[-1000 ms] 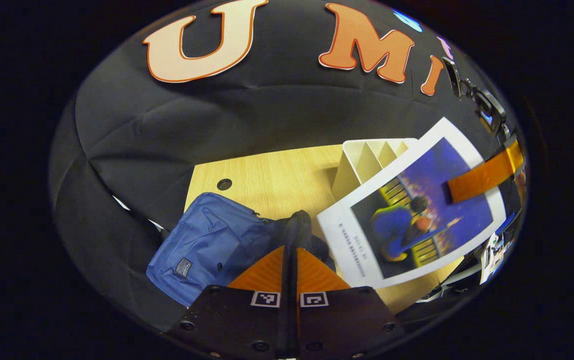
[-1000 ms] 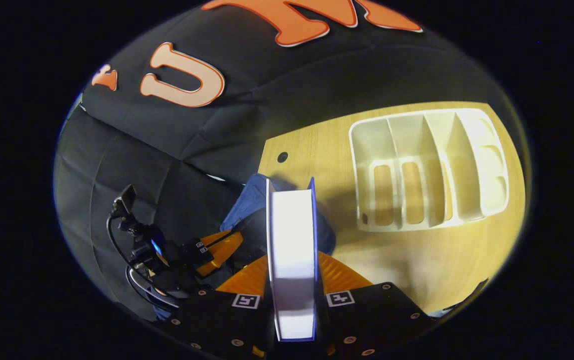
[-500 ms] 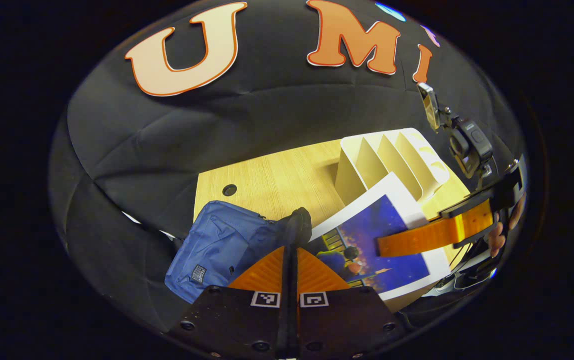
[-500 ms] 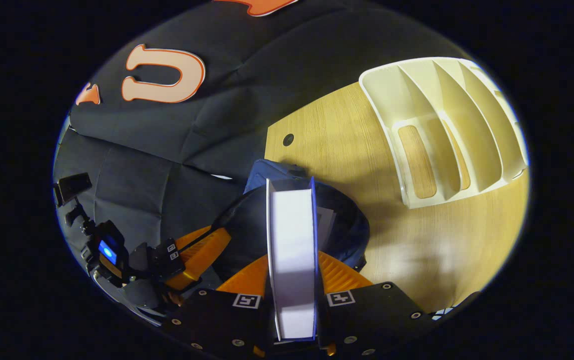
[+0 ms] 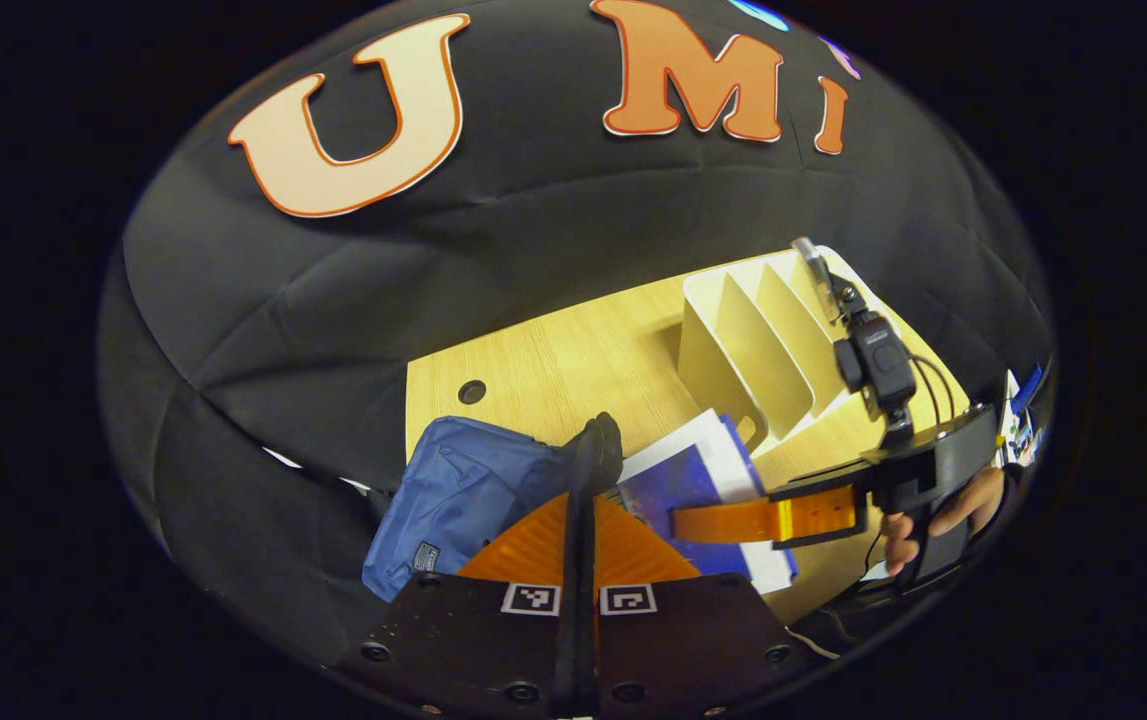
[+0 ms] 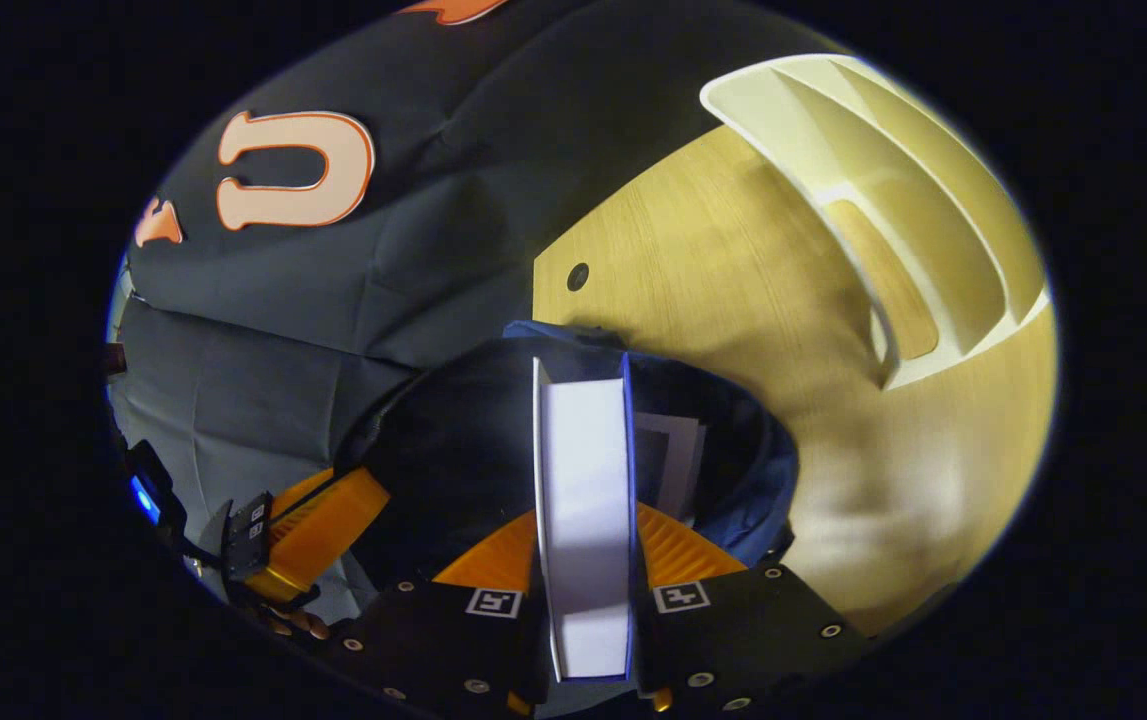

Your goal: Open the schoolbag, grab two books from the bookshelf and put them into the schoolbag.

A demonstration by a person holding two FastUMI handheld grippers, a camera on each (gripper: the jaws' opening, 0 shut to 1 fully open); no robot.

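Note:
The blue schoolbag (image 5: 458, 495) lies at the table's left edge. My left gripper (image 5: 580, 500) is shut on the dark rim of its opening and holds it up. In the right gripper view the bag's mouth (image 6: 453, 450) gapes dark, with one book (image 6: 671, 462) standing inside. My right gripper (image 6: 585, 515) is shut on a second book (image 6: 583, 450), page edges toward the camera, its far end over the mouth. The left gripper view shows this blue-and-white book (image 5: 698, 480) beside the bag, gripped by the right gripper (image 5: 693, 520). The white bookshelf (image 5: 763, 340) stands with bare slots.
The wooden table (image 6: 733, 270) has a round cable hole (image 6: 578, 276) near the bag. The bookshelf (image 6: 913, 230) sits to the right of the bag. A hand (image 5: 943, 510) holds the right gripper's handle. Black cloth walls close in behind and to the left.
The right gripper has carried the book down and left from beside the bookshelf to the bag's mouth. The left gripper has kept its hold on the rim.

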